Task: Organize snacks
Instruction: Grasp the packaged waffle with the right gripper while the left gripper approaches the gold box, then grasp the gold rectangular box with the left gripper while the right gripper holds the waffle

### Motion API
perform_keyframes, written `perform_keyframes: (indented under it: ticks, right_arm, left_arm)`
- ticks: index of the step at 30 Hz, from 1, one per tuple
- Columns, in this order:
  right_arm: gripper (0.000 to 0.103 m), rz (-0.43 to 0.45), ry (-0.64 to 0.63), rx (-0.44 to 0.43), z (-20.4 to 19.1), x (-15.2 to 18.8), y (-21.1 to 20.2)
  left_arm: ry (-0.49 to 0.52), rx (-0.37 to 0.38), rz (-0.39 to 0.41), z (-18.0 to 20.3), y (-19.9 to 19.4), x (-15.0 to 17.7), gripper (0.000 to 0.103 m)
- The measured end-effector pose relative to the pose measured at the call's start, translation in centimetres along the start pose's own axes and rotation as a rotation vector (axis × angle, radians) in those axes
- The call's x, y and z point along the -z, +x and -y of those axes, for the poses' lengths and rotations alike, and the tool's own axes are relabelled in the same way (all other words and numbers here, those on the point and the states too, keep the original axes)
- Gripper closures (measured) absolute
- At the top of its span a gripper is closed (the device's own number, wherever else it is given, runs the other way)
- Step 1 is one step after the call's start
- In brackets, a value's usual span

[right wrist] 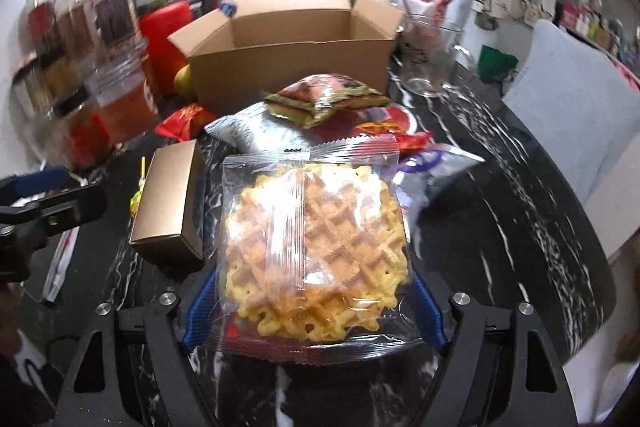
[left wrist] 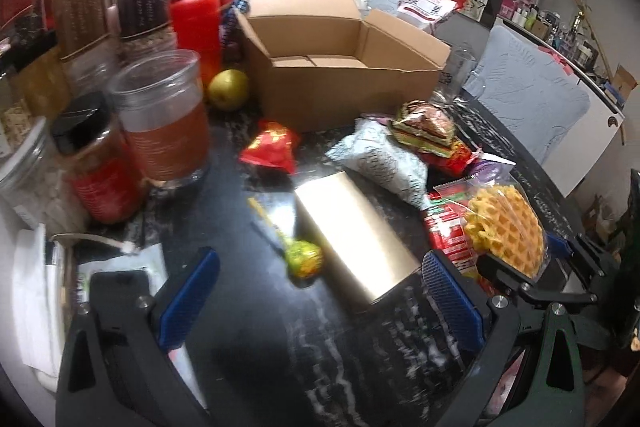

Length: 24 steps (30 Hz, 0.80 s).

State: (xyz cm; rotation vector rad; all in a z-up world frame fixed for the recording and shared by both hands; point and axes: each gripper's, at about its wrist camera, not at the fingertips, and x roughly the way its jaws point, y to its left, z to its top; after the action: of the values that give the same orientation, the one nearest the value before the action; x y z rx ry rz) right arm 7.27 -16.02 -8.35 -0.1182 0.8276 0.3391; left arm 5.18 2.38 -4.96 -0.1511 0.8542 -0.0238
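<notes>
— Blue pads of the right claw (right wrist: 312, 311) pressed the waffle (right wrist: 316, 247) pack's sides, above the counter (right wrist: 500, 227)?
— Yes. Only the left view showed the left claw (left wrist: 320, 299) gaping, empty, near the gold box (left wrist: 356, 235).

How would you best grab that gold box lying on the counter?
Grip the gold box across its narrow width, pads on the two long side faces, coming down from above. It lies flat and long, and those sides are bare; the open left gripper already hangs near its end.
</notes>
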Motion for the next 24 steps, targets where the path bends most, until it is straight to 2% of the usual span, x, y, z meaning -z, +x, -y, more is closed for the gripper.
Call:
perform_keyframes:
  ticks: [7,11,12,18,24]
  right_arm:
    - [0.022,0.029,0.041,0.025,2.1,0.5,-1.3]
    - [0.022,0.034,0.066,0.031,3.5,1.0,-1.8]
    - [0.022,0.034,0.072,0.033,3.8,1.1,-1.8]
    - [0.022,0.041,0.104,0.037,5.1,1.7,-2.1]
    - [0.022,0.045,0.118,0.040,5.7,1.9,-2.1]
  left_arm:
    - [0.012,0.003,-0.032,2.2,2.4,-0.3,0.000]
    - [0.015,0.027,-0.066,2.9,3.9,-0.2,0.018]
    - [0.015,0.033,-0.087,3.1,4.5,-0.3,0.018]
    - [0.045,0.022,-0.081,4.0,5.5,-0.3,0.019]
    - [0.104,0.051,-0.098,5.4,6.2,-0.3,0.019]
